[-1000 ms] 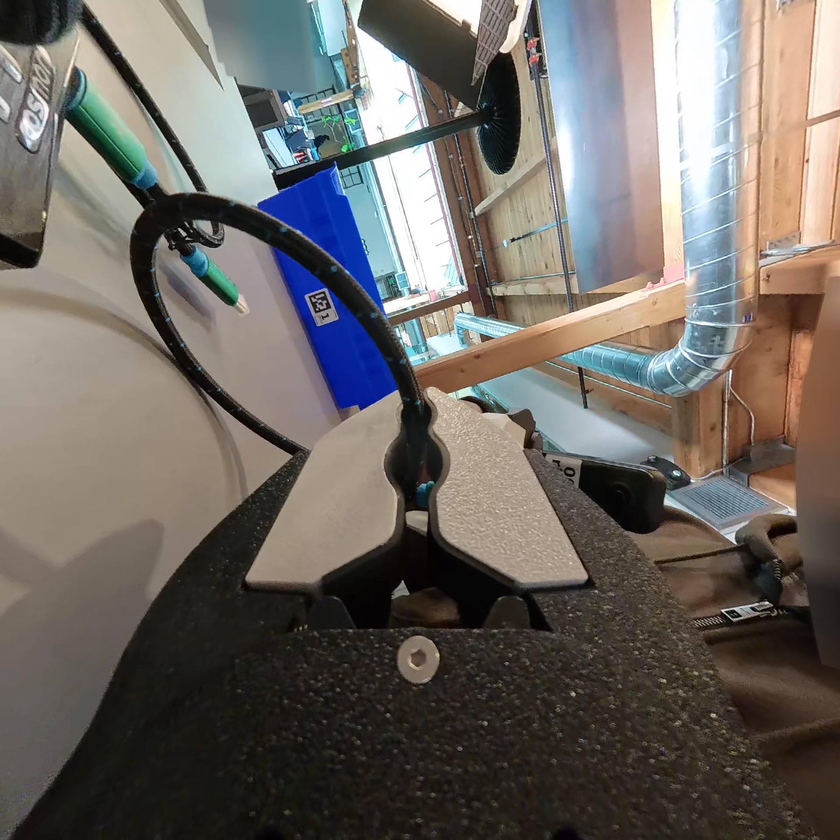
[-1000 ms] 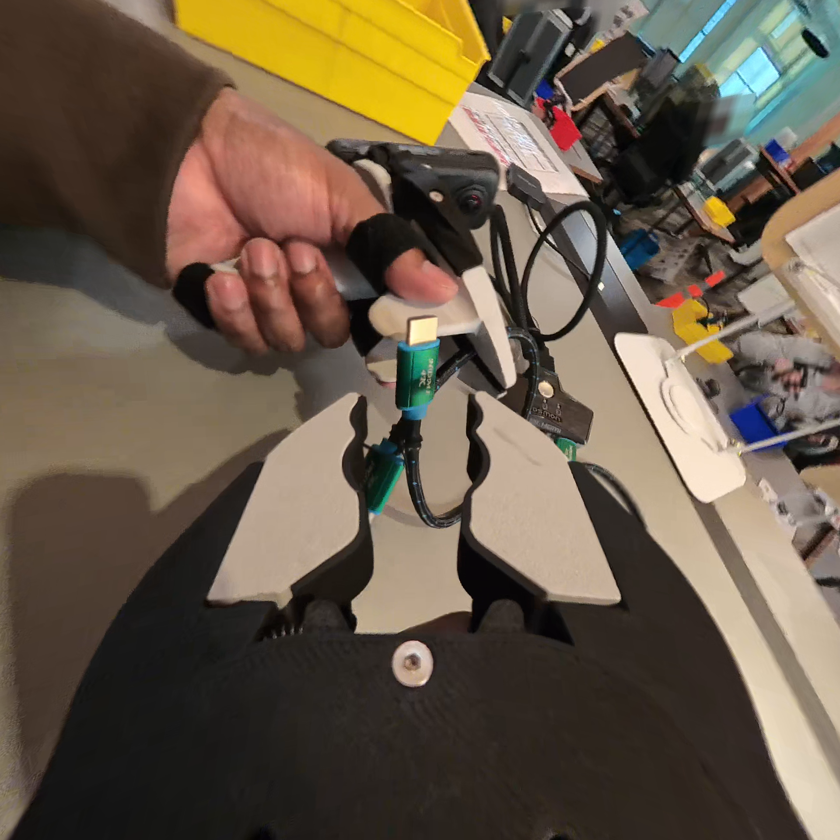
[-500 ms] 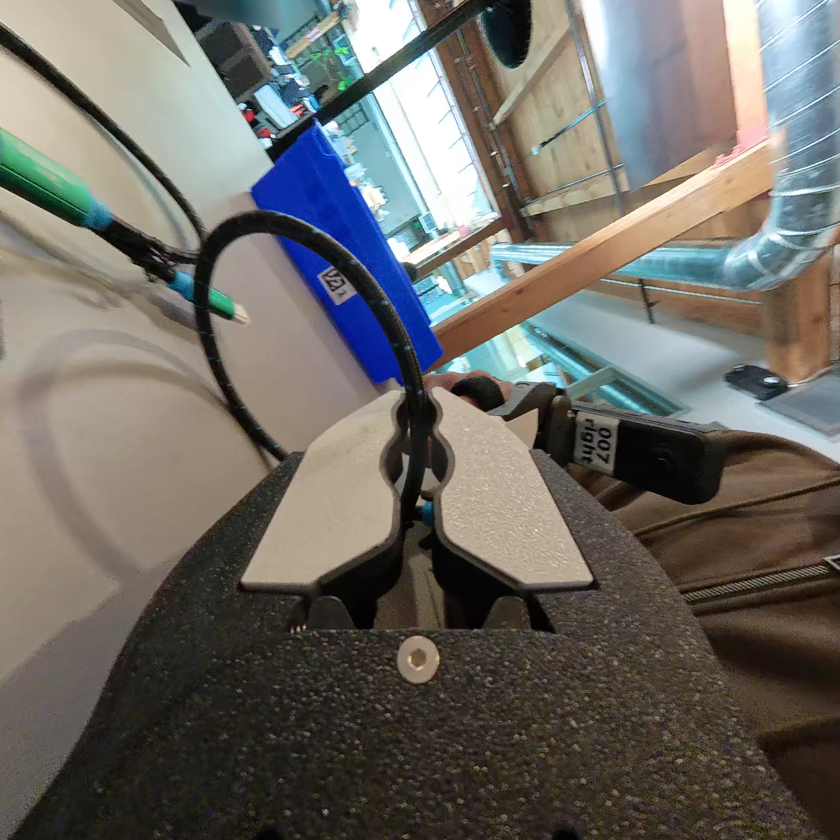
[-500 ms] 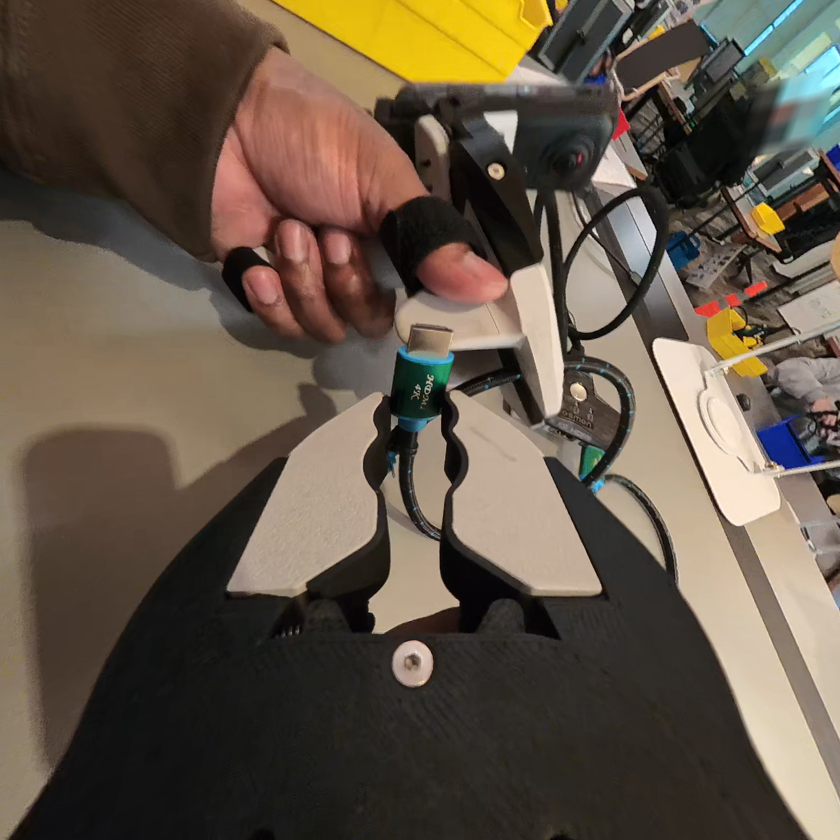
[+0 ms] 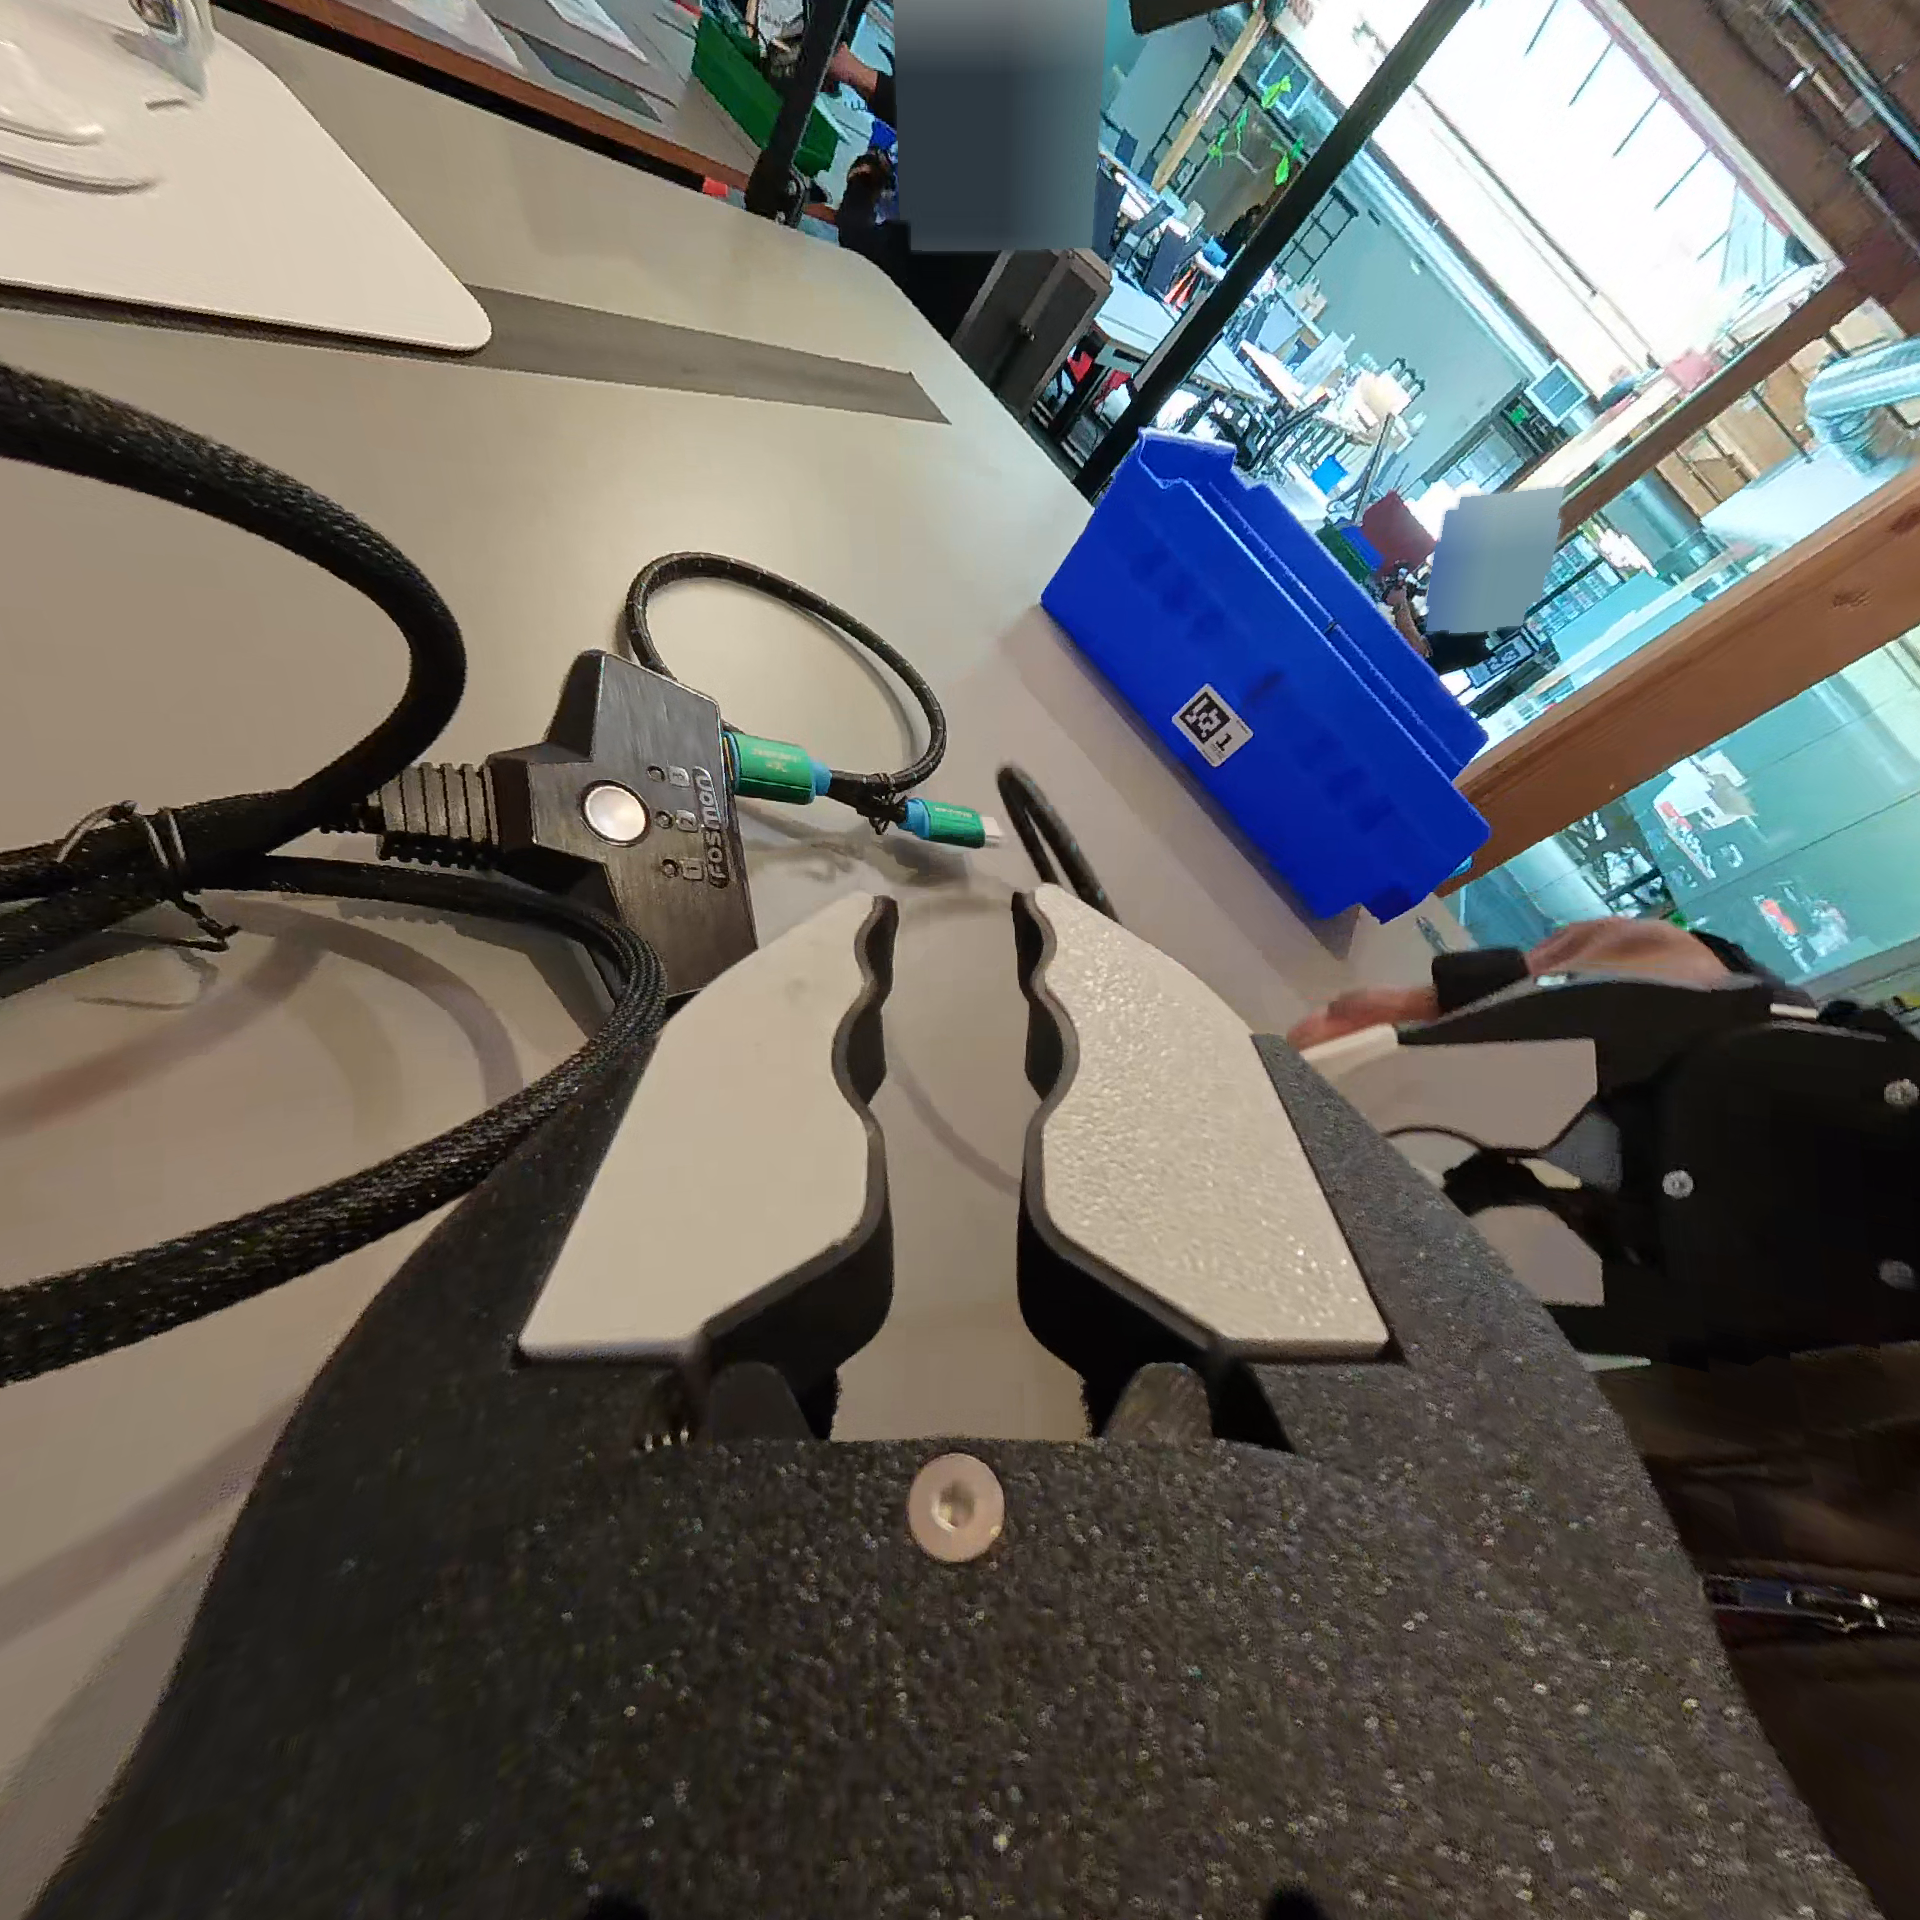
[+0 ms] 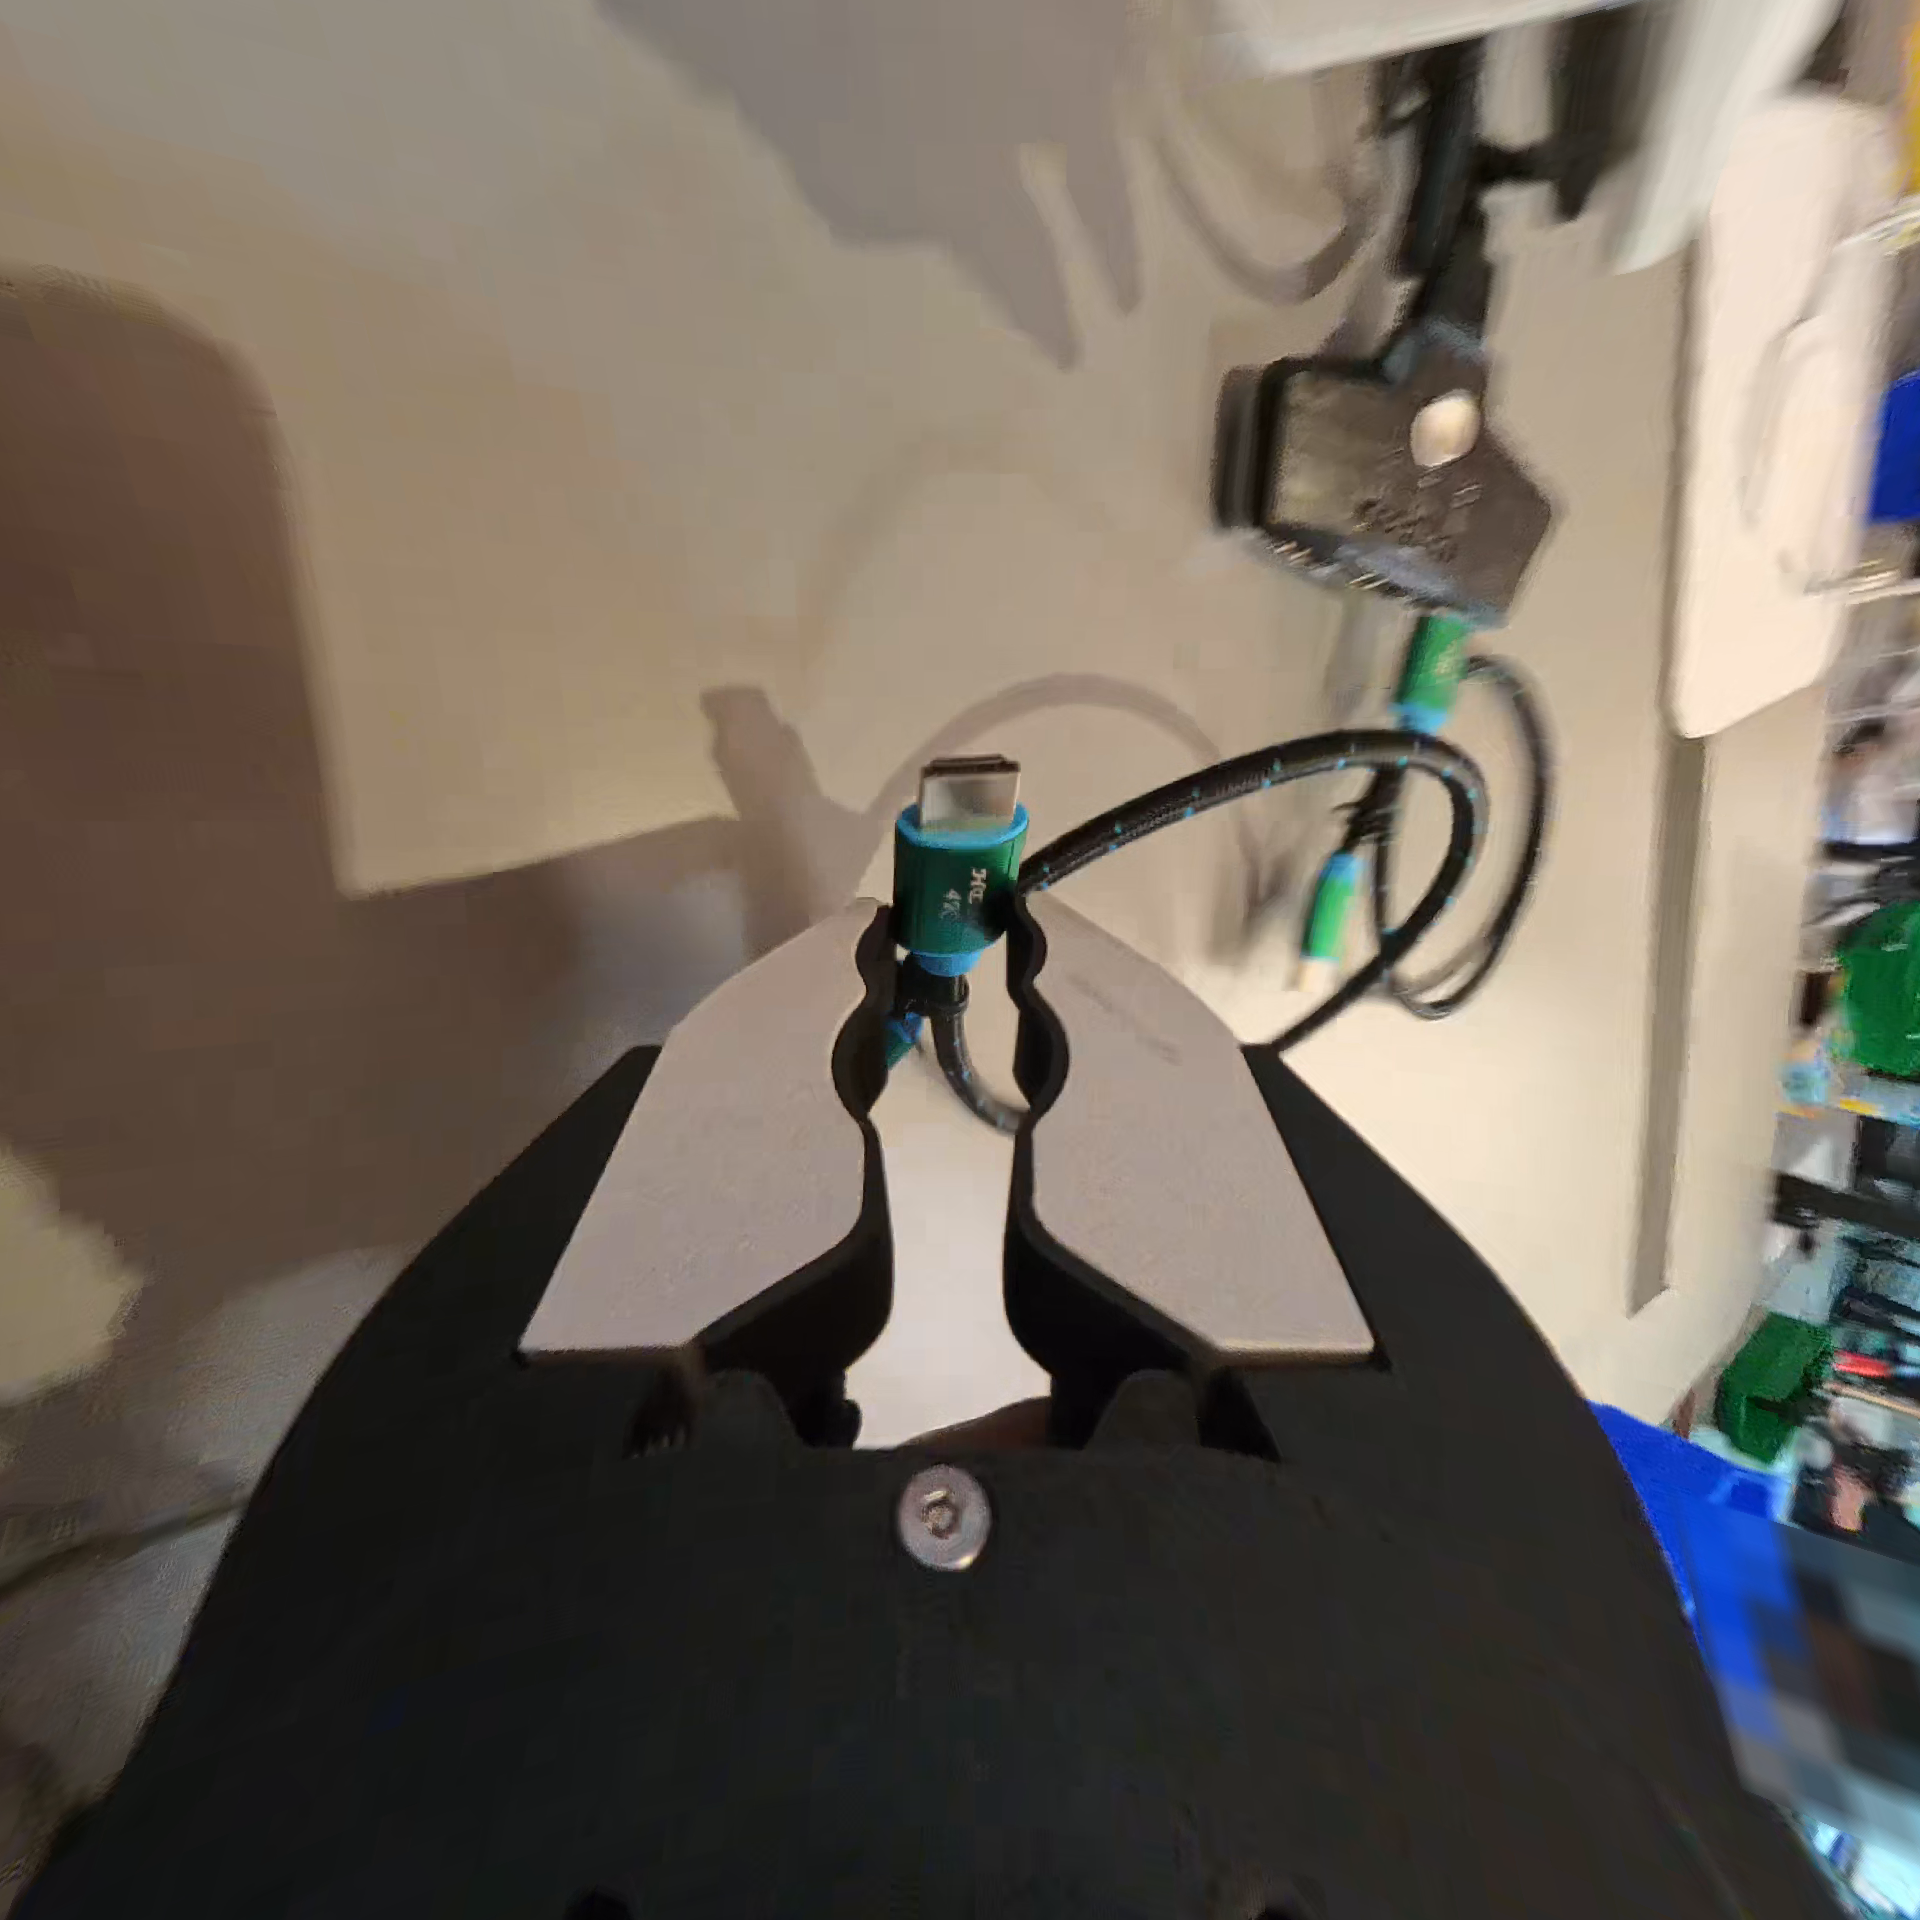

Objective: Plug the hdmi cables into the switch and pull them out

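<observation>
Two grippers are showing, one in each wrist view, and between them there is one black switch box (image 5: 623,810), which is serving here as the landmark. Three green plugs are lying or hanging about it. One plug (image 5: 774,769) is sitting pushed into the side of the switch box. A second, loose plug (image 5: 945,823) is lying on the grey table (image 5: 312,1091) just beyond the first, its metal tip pointing away from the box. The third green plug (image 6: 956,883) is being held up off the table, well apart from the switch box, by the right gripper (image 6: 951,920).

The right gripper's jaws are standing only narrowly apart, both fingertips pressing on the sides of that plug, whose metal end is sticking out past them. A black braided cable (image 6: 1299,790) with blue flecks is looping from the plug toward the box.

The left gripper (image 5: 951,914) is hovering just beside the switch box with its jaws moderately open and nothing between them but bare table. Two thick black braided cables (image 5: 343,582) are running off from the far end of the box. One blue bin (image 5: 1268,686) is standing beyond the loose plug, and one white mat (image 5: 260,239) is lying farther back.
</observation>
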`<control>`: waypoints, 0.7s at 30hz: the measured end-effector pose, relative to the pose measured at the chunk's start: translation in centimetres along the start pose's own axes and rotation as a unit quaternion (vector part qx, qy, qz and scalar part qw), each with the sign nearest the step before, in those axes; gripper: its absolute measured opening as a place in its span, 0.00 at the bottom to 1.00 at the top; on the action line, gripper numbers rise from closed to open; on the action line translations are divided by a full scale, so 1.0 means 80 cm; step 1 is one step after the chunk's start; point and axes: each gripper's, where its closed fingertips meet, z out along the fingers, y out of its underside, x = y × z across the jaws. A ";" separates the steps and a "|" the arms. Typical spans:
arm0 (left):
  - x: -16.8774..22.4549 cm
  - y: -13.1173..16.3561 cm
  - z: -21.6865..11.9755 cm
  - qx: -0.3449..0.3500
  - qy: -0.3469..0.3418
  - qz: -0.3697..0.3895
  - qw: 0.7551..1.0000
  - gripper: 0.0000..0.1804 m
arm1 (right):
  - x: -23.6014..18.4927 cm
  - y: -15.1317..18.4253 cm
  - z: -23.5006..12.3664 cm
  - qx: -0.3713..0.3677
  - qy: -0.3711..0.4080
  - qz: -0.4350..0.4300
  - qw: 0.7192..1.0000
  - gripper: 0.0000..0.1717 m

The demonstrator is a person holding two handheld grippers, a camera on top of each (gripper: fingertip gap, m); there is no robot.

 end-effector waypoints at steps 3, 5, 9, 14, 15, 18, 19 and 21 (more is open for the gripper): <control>-0.005 0.004 -0.001 0.002 0.005 -0.020 1.000 0.12 | -0.050 0.020 0.002 -0.080 -0.086 0.000 0.993 0.12; -0.008 0.010 -0.001 -0.001 0.006 -0.029 1.000 0.13 | -0.070 0.026 0.008 -0.095 -0.110 0.011 0.989 0.12; -0.006 0.016 -0.004 -0.001 0.012 -0.034 0.999 0.12 | -0.040 0.035 0.024 -0.087 -0.076 0.054 0.992 0.12; -0.002 0.016 -0.015 0.010 0.017 -0.040 0.999 0.12 | 0.000 0.039 0.014 -0.035 -0.075 0.111 0.990 0.26; -0.002 0.016 -0.018 0.014 0.017 -0.042 0.999 0.12 | 0.008 0.032 0.007 -0.006 -0.083 0.127 0.988 0.26; 0.000 0.015 -0.026 0.026 0.021 -0.052 0.998 0.12 | 0.047 0.013 -0.010 0.066 -0.074 0.162 0.982 0.27; 0.000 0.015 -0.028 0.030 0.023 -0.055 0.998 0.12 | 0.065 0.008 -0.011 0.084 -0.054 0.167 0.981 0.27; 0.002 0.014 -0.030 0.039 0.030 -0.063 0.997 0.12 | 0.102 0.000 -0.003 0.109 -0.013 0.172 0.979 0.28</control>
